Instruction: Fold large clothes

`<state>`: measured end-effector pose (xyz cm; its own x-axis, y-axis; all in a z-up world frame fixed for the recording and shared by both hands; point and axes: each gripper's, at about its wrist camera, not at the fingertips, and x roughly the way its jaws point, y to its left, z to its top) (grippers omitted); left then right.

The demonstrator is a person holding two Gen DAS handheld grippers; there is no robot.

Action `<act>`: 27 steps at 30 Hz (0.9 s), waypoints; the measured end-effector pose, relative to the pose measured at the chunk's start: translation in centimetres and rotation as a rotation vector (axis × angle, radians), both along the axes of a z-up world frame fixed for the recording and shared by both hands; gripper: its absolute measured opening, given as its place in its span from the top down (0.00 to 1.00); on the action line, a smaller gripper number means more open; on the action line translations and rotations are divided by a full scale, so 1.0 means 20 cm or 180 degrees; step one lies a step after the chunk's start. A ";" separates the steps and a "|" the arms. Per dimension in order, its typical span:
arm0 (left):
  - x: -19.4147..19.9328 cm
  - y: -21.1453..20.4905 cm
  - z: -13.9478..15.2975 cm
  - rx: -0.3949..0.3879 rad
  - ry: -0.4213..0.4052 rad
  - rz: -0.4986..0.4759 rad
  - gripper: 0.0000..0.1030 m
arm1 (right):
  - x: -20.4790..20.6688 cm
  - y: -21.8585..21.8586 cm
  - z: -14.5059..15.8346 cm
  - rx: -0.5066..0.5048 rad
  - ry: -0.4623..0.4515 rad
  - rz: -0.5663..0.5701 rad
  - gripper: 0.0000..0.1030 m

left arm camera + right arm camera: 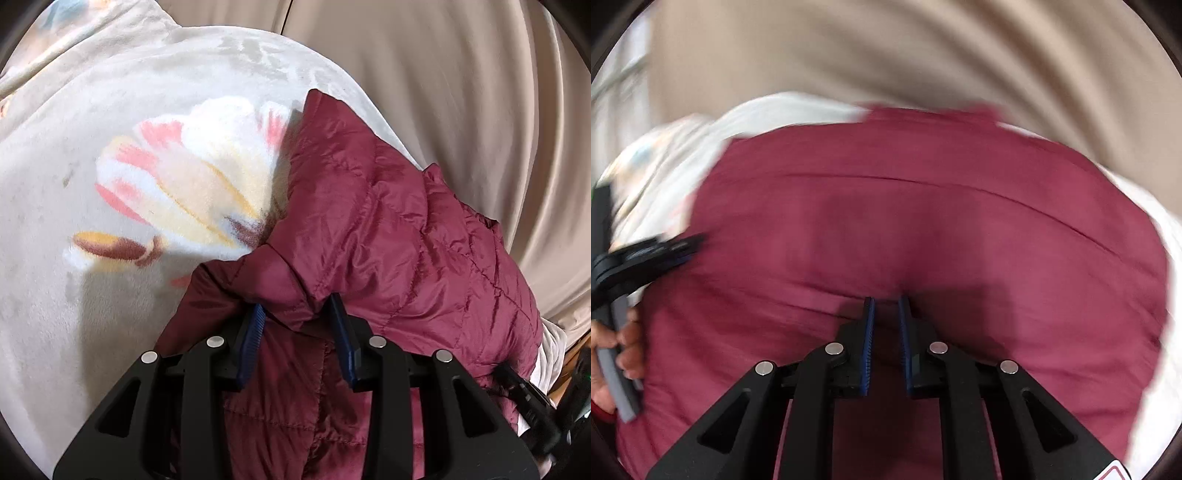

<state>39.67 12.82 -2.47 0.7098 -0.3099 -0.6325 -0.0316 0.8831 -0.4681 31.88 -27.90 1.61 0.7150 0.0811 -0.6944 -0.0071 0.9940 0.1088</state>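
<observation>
Left tongs (297, 308) part-open w/ maroon jacket (388, 221) fold between, right tongs (888, 301) near-closed — pinching jacket

A home bedroom, judging by the flower-printed fleece blanket (110, 177) and beige curtain (461, 92) behind.

We see open blanket (110, 221) left of the jacket (388, 240), room enough for a gripper to pass. Ahead, the curtain (461, 92) hangs just behind the bed edge, closing that side. The jacket's bulk fills the space before both grippers.
</observation>
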 end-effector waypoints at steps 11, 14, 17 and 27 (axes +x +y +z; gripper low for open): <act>0.00 0.00 0.00 0.0009 -0.0005 0.0035 0.68 | -0.08 -0.40 0.20 0.0602 -0.0380 -0.0677 0.84; 0.00 0.01 0.00 -0.0010 -0.0006 0.0033 0.68 | 0.04 -0.26 0.22 0.0435 -0.0396 -0.0464 0.81; 0.00 0.01 0.00 -0.0008 -0.0006 0.0031 0.68 | 0.20 -0.15 0.16 0.0261 -0.0277 -0.0355 0.76; -0.06 0.01 0.04 -0.0235 0.0002 -0.0235 0.42 | -0.08 -0.38 0.24 0.0347 -0.0613 -0.0588 0.69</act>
